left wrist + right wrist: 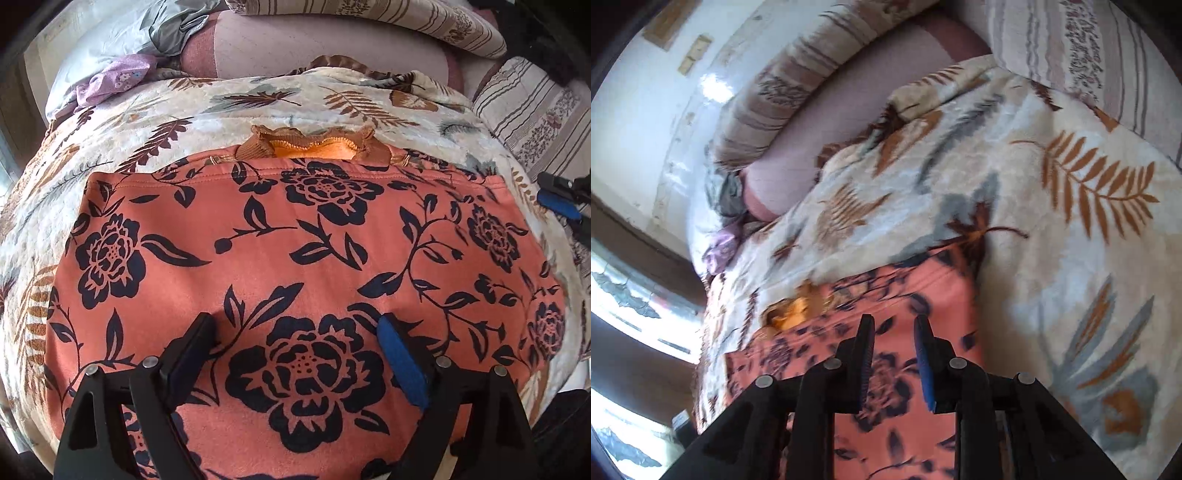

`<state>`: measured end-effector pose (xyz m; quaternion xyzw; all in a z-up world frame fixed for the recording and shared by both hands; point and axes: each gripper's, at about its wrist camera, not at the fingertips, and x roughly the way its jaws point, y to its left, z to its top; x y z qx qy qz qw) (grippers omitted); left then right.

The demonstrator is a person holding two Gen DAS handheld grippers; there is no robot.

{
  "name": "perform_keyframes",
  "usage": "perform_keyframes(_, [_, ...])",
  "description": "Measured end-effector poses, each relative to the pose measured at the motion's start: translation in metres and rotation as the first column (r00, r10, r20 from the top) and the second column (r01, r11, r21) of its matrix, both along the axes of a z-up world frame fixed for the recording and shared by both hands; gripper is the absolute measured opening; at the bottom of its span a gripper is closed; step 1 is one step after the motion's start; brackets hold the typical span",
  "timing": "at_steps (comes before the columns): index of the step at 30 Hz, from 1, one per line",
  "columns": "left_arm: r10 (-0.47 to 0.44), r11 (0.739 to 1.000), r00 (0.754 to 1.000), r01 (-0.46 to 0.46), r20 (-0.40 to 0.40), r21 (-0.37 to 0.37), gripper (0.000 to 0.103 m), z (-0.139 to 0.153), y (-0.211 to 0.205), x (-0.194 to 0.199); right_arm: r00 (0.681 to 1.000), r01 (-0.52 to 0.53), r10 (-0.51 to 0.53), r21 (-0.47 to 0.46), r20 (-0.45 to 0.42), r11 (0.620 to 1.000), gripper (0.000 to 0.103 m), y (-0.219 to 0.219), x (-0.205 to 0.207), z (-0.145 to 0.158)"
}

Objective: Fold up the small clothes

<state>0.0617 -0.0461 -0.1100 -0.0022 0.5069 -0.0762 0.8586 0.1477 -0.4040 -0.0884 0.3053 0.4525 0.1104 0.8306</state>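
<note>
Orange flowery cloth (295, 240) lies folded on the bed blanket (147, 122); left fingers (297, 334) wide open, right fingers (894, 332) seemingly half-open and empty, could drag it crooked.

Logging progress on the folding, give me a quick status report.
Left hand-held gripper open, empty, over the floral garment. Right hand-held gripper narrowly open, empty. Garment lies folded on the blanket. Nothing in the way.

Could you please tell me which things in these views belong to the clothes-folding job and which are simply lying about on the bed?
Part of the job:
- floral orange garment, folded flat
- left gripper, open above it
- right gripper, nothing between its fingers

Lying about:
- leaf-print blanket underneath
- striped pillow
- purple cloth
- grey cloth
</note>
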Motion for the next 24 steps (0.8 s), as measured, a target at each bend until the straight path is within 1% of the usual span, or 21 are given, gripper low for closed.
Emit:
perform_keyframes(1, [0.001,0.999,1.0,0.0,0.011,-0.038,0.089,0.008,0.01,-0.003,0.999,-0.043,0.043,0.026,0.015,0.999,0.039,0.017,-0.007,0.003])
perform_keyframes(2, [0.007,0.998,0.999,-0.005,0.034,-0.07,0.089,0.018,0.022,-0.005,0.996,-0.083,0.083,0.04,0.019,0.996,0.067,0.032,-0.015,0.002])
perform_keyframes(3, [0.019,0.996,0.998,-0.014,0.058,-0.093,0.089,0.027,0.037,-0.006,0.993,-0.114,0.114,0.041,0.016,0.993,0.08,0.046,-0.022,-0.001])
perform_keyframes(4, [0.038,0.994,0.996,-0.029,0.079,-0.109,0.089,0.035,0.054,-0.005,0.99,-0.139,0.139,0.039,0.02,0.99,0.08,0.058,-0.029,-0.005])
perform_keyframes(6, [0.114,0.988,0.988,-0.101,0.101,-0.12,0.089,0.042,0.095,0.006,0.982,-0.189,0.189,0.036,0.011,0.981,0.08,0.077,-0.04,-0.017])
perform_keyframes(7, [0.154,0.983,0.984,-0.143,0.091,-0.115,0.089,0.041,0.116,0.017,0.979,-0.203,0.203,0.036,0.002,0.979,0.08,0.087,-0.043,-0.025])
perform_keyframes(9, [0.229,0.966,0.973,-0.224,0.024,-0.126,0.087,0.031,0.156,0.042,0.976,-0.214,0.214,0.019,-0.028,0.977,0.08,0.097,-0.047,-0.042])
perform_keyframes(10, [0.254,0.958,0.967,-0.254,-0.016,-0.133,0.079,0.022,0.172,0.055,0.977,-0.21,0.211,0.015,-0.029,0.978,0.08,0.098,-0.048,-0.048])
perform_keyframes(11, [0.266,0.953,0.962,-0.273,-0.064,-0.129,0.067,0.011,0.184,0.07,0.979,-0.202,0.202,0.019,-0.01,0.979,0.079,0.096,-0.051,-0.049])
perform_keyframes(12, [0.275,0.95,0.955,-0.288,-0.11,-0.123,0.059,0.0,0.193,0.083,0.98,-0.196,0.197,0.03,-0.005,0.98,0.079,0.094,-0.051,-0.049])
perform_keyframes(13, [0.283,0.946,0.949,-0.301,-0.14,-0.122,0.045,-0.009,0.199,0.093,0.981,-0.195,0.195,0.041,-0.007,0.98,0.079,0.093,-0.05,-0.05])
perform_keyframes(14, [0.279,0.945,0.948,-0.3,-0.157,-0.133,0.045,-0.017,0.202,0.1,0.981,-0.194,0.194,0.05,-0.007,0.98,0.079,0.092,-0.048,-0.051])
perform_keyframes(15, [0.275,0.945,0.949,-0.296,-0.156,-0.14,0.044,-0.021,0.204,0.107,0.981,-0.193,0.193,0.058,-0.008,0.98,0.079,0.091,-0.047,-0.052])
perform_keyframes(16, [0.288,0.943,0.948,-0.306,-0.139,-0.133,0.037,-0.022,0.207,0.111,0.981,-0.191,0.192,0.066,-0.008,0.979,0.079,0.089,-0.047,-0.053])
perform_keyframes(17, [0.309,0.934,0.941,-0.327,-0.138,-0.14,0.032,-0.023,0.211,0.115,0.981,-0.191,0.192,0.071,-0.006,0.979,0.079,0.087,-0.048,-0.053])
perform_keyframes(19, [0.346,0.906,0.924,-0.374,-0.166,-0.198,0.032,-0.027,0.222,0.119,0.981,-0.192,0.192,0.075,-0.002,0.979,0.079,0.087,-0.049,-0.053])
perform_keyframes(20, [0.348,0.903,0.922,-0.378,-0.167,-0.206,0.031,-0.027,0.223,0.12,0.982,-0.19,0.191,0.078,-0.001,0.979,0.079,0.088,-0.049,-0.053])
perform_keyframes(23, [0.344,0.911,0.928,-0.367,-0.145,-0.186,0.032,-0.027,0.218,0.12,0.983,-0.181,0.181,0.099,0.004,0.979,0.079,0.084,-0.051,-0.054])
perform_keyframes(24, [0.357,0.904,0.922,-0.381,-0.148,-0.194,0.032,-0.027,0.219,0.119,0.984,-0.175,0.176,0.114,0.005,0.978,0.079,0.083,-0.051,-0.055])
